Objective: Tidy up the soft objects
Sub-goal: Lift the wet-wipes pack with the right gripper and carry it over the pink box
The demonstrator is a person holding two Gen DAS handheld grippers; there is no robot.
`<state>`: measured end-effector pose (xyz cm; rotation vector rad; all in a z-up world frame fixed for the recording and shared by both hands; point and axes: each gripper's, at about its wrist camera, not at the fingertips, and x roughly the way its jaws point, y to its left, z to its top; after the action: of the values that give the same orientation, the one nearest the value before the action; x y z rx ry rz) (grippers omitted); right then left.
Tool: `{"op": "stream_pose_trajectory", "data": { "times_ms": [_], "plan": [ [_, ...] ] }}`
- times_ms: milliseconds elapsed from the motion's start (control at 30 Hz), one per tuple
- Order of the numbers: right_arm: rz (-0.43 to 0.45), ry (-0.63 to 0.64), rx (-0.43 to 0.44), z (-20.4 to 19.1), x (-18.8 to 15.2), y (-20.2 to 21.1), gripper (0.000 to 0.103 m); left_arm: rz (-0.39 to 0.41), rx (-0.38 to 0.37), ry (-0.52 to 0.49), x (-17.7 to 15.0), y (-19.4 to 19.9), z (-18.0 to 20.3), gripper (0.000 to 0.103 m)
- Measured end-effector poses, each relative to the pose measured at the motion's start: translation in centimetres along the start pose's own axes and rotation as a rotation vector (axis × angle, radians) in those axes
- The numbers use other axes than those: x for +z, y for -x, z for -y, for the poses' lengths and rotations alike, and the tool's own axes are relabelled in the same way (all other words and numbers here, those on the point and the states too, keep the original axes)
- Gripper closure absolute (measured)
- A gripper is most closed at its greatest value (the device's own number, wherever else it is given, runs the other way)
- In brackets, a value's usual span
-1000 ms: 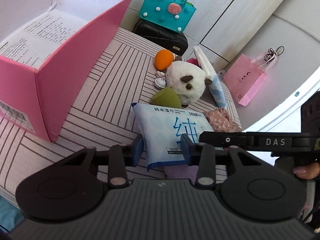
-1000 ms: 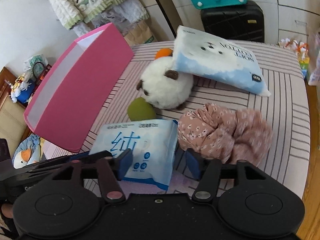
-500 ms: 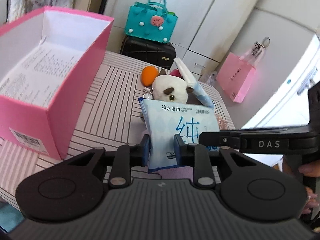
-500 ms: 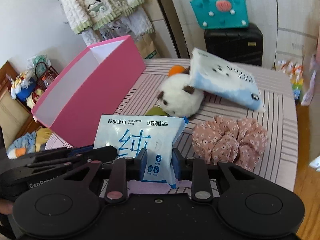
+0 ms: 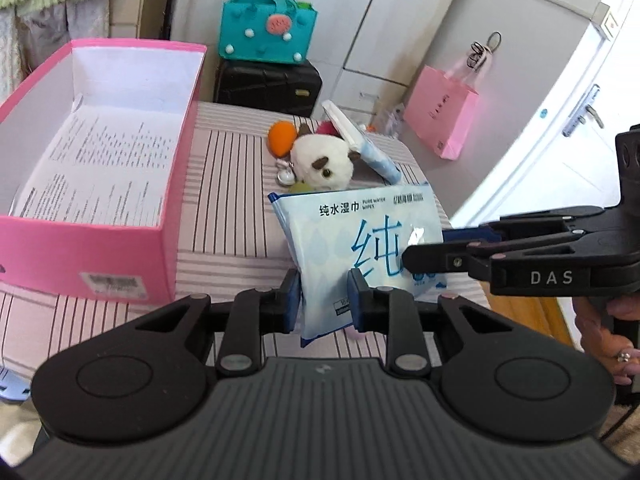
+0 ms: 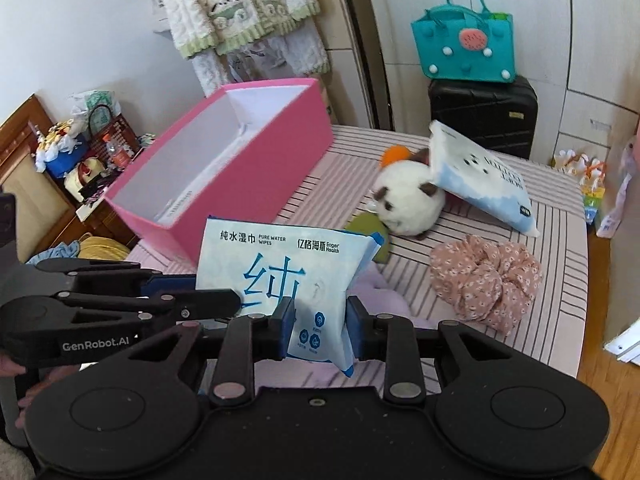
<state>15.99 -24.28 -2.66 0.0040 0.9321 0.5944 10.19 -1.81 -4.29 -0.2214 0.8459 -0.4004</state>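
Wet-wipes pack [image 6: 280, 276] hangs above the striped tablecloth [image 5: 228, 200], pinched by both the left gripper [image 5: 323, 306] and right gripper [image 6: 318, 330]. Pink box [image 5: 100, 168] stands open at nine o'clock; plush toy [image 6: 408, 202], tissue pack [image 6: 480, 184], floral scrunchie [image 6: 486, 280], teal bag [image 6: 464, 46] and black suitcase [image 6: 484, 116] lie at one o'clock.

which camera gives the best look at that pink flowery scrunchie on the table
The right wrist view. There the scrunchie lies in full sight on the striped table, right of the wipes pack both grippers hold. In the left wrist view it does not show: the wipes pack and the right gripper cover that spot.
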Motion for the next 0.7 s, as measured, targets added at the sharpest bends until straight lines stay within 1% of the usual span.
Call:
{"op": "stream_pose_trajectory", "data": {
  "times_ms": [167, 367, 533, 700],
  "plan": [
    [0.003, 0.029, 0.021, -2.2, 0.2, 1.3, 0.068, 0.005, -0.009, -0.02, 0.1, 2.4, -0.7, 0.079],
    [0.007, 0.087, 0.026, -5.1, 1.1, 2.3, 0.067, -0.006, -0.021, -0.026, 1.0, 4.7, -2.1, 0.079],
    [0.033, 0.15, 0.038, -7.4, 2.6, 2.7, 0.067, 0.033, -0.015, -0.047, 2.0, 6.4, -3.7, 0.079],
    [0.072, 0.191, 0.057, -9.1, 4.8, 1.8, 0.066, 0.07, -0.015, -0.028, 3.8, 7.1, -6.3, 0.079]
  ]
}}
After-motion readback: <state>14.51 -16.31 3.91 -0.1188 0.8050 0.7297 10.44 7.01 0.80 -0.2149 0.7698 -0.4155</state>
